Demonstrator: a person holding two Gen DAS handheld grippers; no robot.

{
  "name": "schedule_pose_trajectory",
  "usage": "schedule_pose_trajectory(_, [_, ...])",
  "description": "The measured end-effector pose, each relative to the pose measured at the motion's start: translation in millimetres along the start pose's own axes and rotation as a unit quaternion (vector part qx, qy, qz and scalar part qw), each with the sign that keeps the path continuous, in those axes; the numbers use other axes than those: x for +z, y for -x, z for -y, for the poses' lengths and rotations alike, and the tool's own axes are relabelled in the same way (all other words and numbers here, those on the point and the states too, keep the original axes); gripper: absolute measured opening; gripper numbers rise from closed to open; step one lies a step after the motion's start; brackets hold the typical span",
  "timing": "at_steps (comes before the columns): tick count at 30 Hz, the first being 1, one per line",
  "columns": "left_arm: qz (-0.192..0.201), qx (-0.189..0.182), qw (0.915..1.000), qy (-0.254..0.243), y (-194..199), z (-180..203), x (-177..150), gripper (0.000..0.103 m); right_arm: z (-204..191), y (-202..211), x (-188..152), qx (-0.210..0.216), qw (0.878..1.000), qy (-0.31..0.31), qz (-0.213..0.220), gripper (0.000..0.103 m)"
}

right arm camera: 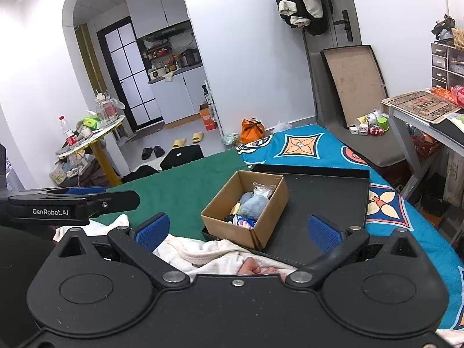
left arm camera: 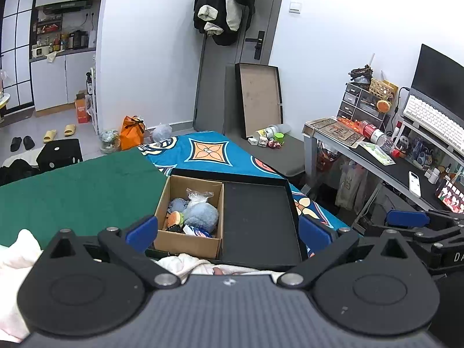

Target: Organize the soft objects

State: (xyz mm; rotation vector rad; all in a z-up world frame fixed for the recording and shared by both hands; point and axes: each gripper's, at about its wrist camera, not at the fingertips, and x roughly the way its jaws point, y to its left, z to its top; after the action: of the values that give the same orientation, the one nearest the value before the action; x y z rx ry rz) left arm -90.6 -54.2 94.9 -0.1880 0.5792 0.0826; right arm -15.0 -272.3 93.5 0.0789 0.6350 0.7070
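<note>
A brown cardboard box stands in the left part of a black tray on the bed. It holds several soft toys, among them a blue plush, a burger toy and a plastic bag. The box and tray also show in the right wrist view. My left gripper is open and empty, just in front of the box. My right gripper is open and empty, near the box's front corner. A white towel lies under both grippers.
The bed has a green blanket and a blue patterned sheet. A desk with keyboard and clutter stands to the right. A black lid leans on the door. The right gripper shows at the edge of the left wrist view.
</note>
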Motion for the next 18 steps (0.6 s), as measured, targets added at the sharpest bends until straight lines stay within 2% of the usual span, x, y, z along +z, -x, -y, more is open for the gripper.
schedule_pose_trajectory(18, [0.003,0.007,0.9999,-0.009,3.9,3.6,-4.2,0.103,-2.0,3.4,-0.3,-0.003,1.0,-0.001,0.003,0.103])
